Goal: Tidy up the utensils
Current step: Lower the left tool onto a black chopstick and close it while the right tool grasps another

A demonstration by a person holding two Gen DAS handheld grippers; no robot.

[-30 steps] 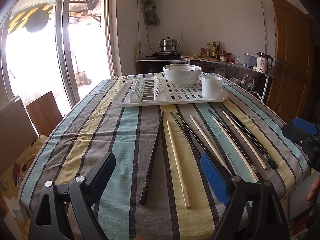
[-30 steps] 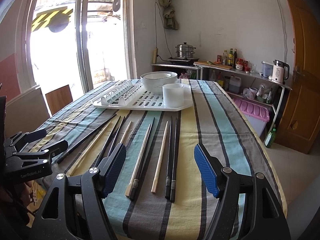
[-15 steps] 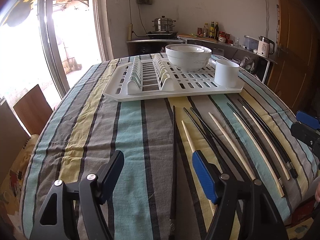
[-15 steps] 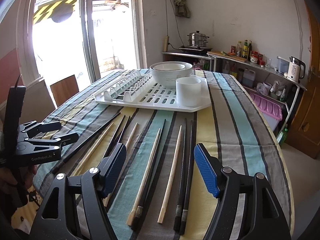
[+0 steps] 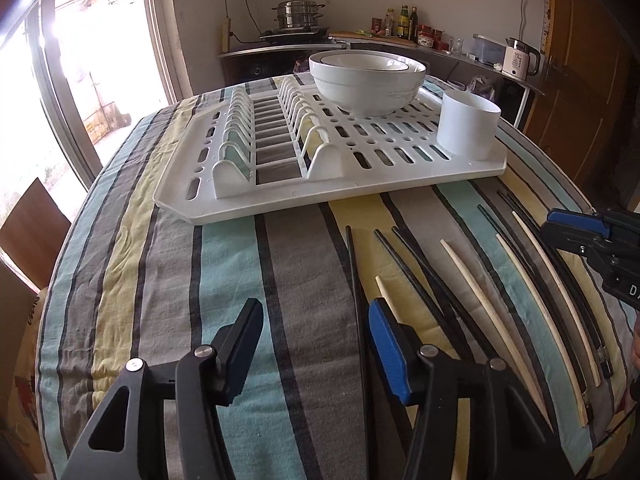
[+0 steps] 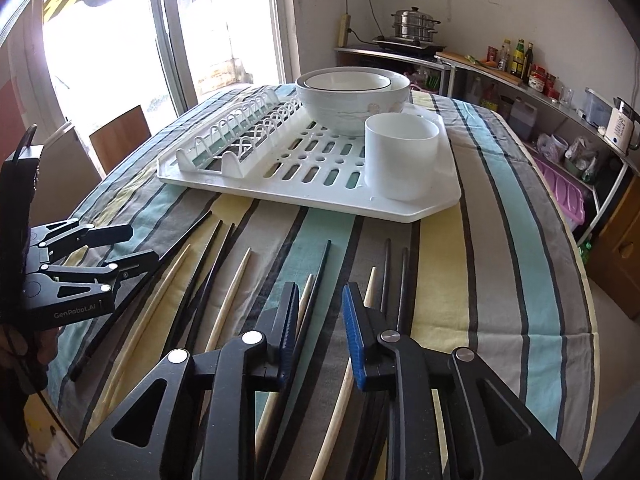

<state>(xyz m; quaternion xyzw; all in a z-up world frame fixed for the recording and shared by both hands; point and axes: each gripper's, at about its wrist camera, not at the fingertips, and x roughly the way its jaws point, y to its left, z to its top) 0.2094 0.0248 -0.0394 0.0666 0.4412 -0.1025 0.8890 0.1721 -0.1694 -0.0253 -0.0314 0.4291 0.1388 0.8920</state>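
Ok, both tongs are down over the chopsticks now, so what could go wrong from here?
1. The right tongs, which have just been closing, straddle a black chopstick lying tight against a pale wooden chopstick; they may pinch both or flick one aside.
2. The left tongs, also just narrowing, hang over bare striped tablecloth; the leftmost black chopstick lies by the blue pad and could be nudged rather than gripped.

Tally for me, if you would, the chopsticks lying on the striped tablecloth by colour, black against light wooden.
Black chopsticks: 6
Light wooden chopsticks: 4
Total: 10
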